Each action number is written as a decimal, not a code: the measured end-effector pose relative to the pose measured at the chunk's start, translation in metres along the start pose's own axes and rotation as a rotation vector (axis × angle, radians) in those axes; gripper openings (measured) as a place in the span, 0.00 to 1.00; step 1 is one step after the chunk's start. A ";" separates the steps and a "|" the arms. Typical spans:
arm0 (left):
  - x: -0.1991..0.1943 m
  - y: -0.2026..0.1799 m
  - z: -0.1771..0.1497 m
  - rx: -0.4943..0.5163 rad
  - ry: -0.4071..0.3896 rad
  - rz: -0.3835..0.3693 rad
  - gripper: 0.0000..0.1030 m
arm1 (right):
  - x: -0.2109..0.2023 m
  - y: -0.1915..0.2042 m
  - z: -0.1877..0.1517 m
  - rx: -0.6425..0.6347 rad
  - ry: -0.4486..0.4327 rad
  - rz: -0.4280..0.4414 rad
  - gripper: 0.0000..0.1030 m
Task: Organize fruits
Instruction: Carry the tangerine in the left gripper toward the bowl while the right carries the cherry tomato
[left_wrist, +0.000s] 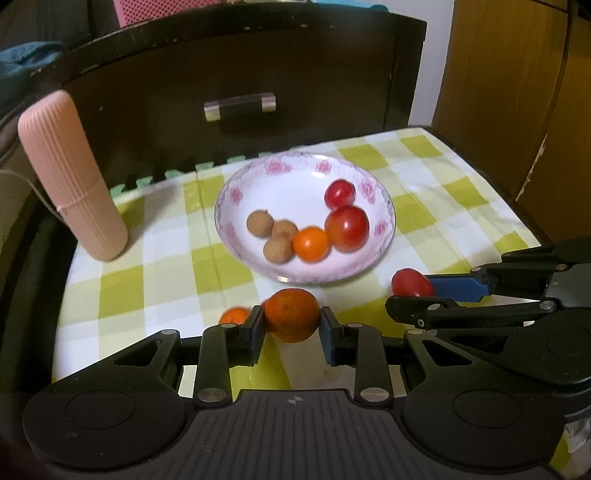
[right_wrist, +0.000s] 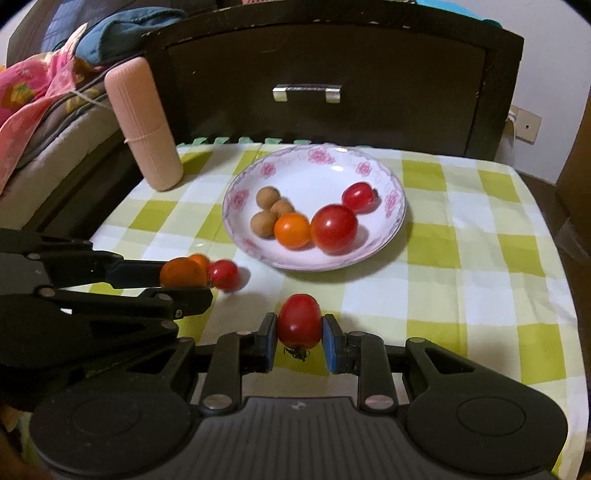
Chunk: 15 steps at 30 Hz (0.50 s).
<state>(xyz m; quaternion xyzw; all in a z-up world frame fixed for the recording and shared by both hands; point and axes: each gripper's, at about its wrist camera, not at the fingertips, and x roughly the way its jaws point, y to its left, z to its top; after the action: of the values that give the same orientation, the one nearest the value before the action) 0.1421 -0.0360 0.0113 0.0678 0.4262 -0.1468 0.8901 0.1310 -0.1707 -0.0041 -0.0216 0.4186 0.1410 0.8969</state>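
Two grips: left gripper (left_wrist: 291, 325) clamps orange (left_wrist: 291, 319), right gripper (right_wrist: 300, 341) tomato (right_wrist: 299, 320).

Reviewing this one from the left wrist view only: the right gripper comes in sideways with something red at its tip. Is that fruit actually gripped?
Observer: Yes. In the right wrist view the right gripper has both pads pressed on a red tomato, stem end toward the camera.
Operator: Does my held orange hide any fruit on the cloth?
Observer: Yes, a loose tomato lies on the checked cloth just past the left gripper, beside a small orange.
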 end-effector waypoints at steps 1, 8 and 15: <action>0.001 0.000 0.003 0.001 -0.004 0.002 0.36 | 0.000 -0.002 0.002 0.005 -0.003 -0.001 0.24; 0.009 0.004 0.021 0.002 -0.025 0.016 0.36 | 0.005 -0.008 0.021 0.008 -0.034 -0.011 0.24; 0.024 0.005 0.035 0.009 -0.035 0.027 0.36 | 0.017 -0.018 0.038 0.015 -0.049 -0.021 0.24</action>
<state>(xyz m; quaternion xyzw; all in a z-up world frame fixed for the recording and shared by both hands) 0.1837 -0.0450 0.0147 0.0751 0.4089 -0.1380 0.8989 0.1745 -0.1780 0.0059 -0.0158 0.3971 0.1290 0.9085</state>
